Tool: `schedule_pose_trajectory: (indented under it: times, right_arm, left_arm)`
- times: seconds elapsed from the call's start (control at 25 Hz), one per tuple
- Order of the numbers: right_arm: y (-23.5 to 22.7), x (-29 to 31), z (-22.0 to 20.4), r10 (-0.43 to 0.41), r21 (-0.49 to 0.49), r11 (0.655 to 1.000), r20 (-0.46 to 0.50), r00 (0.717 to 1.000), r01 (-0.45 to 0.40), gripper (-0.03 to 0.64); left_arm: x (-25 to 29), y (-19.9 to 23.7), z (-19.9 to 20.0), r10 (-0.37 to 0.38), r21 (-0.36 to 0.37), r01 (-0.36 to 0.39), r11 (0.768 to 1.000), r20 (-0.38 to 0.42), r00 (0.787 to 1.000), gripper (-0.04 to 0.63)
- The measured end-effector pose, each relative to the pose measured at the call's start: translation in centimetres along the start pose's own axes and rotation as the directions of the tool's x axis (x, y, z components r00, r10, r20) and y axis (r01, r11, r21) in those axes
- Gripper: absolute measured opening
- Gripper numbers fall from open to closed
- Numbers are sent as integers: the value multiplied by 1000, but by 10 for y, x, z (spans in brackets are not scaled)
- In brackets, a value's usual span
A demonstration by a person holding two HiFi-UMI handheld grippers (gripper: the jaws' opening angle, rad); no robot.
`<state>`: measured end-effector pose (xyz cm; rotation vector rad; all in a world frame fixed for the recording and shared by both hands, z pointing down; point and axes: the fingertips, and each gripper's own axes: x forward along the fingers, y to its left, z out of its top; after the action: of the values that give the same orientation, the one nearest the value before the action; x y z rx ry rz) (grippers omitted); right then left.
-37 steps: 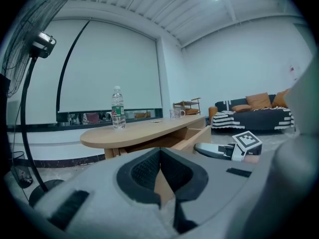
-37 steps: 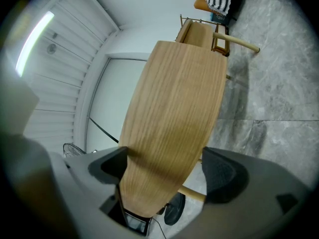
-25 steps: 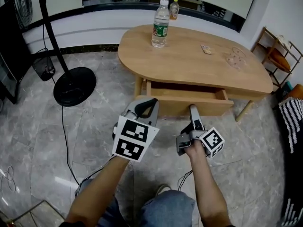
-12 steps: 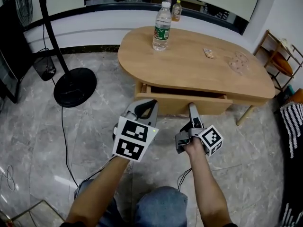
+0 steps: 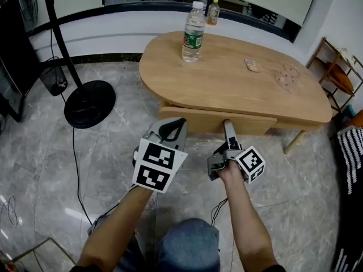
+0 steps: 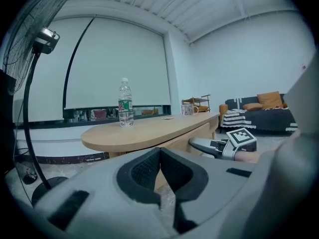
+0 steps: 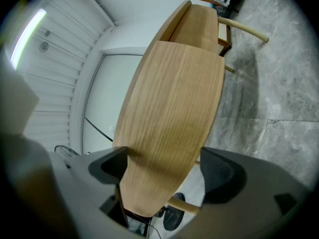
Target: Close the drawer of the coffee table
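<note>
The oval wooden coffee table [image 5: 238, 81] stands ahead of me. Its drawer front [image 5: 193, 119] sits under the tabletop edge, and no dark gap shows above it. My right gripper [image 5: 228, 126] points at the drawer front with its tip against the wood. In the right gripper view the drawer front [image 7: 169, 113] fills the space ahead of the right gripper [image 7: 162, 171], whose jaws stand wide apart. My left gripper [image 5: 171, 130] hangs shut and empty just left of the drawer, off the wood. The left gripper [image 6: 160, 156] shows its pads meeting, with the table [image 6: 149, 132] beyond.
A water bottle [image 5: 193, 32], a small packet [image 5: 251, 66] and a clear glass piece [image 5: 286, 76] rest on the tabletop. A floor fan's black base [image 5: 89, 103] and cable lie at the left. A wooden rack [image 5: 334, 67] stands right of the table.
The drawer has slid in under the tabletop and its open cavity no longer shows. My right gripper moved forward with the drawer front. The left gripper stayed put.
</note>
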<state>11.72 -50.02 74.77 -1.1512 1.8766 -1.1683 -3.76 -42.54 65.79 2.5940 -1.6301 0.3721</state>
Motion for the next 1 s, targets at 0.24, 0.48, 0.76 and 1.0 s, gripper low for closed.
schedule_pose_trajectory:
  times: [0.24,0.48,0.76,1.0]
  right_arm:
    - [-4,18,3,-1,1,1000,-18,1000,1,456]
    - [-6,33,7,2,-1,1000,-29,1000,-2,456]
    - [-7,43,10,14,-9,1000,-26,1000,-14,459]
    - [-6,41,9,-4,-9,1000,-33,999,4,443]
  left_arm:
    - [9,8,9,22,5,-23,1000,7,1000,2]
    - [14,14,12,38,20,-38,999,5,999,2]
    - [14,20,6,53,13,-53,999,-8,999,2]
    - [10,21,3,54,16,-53,998,-25,998,2]
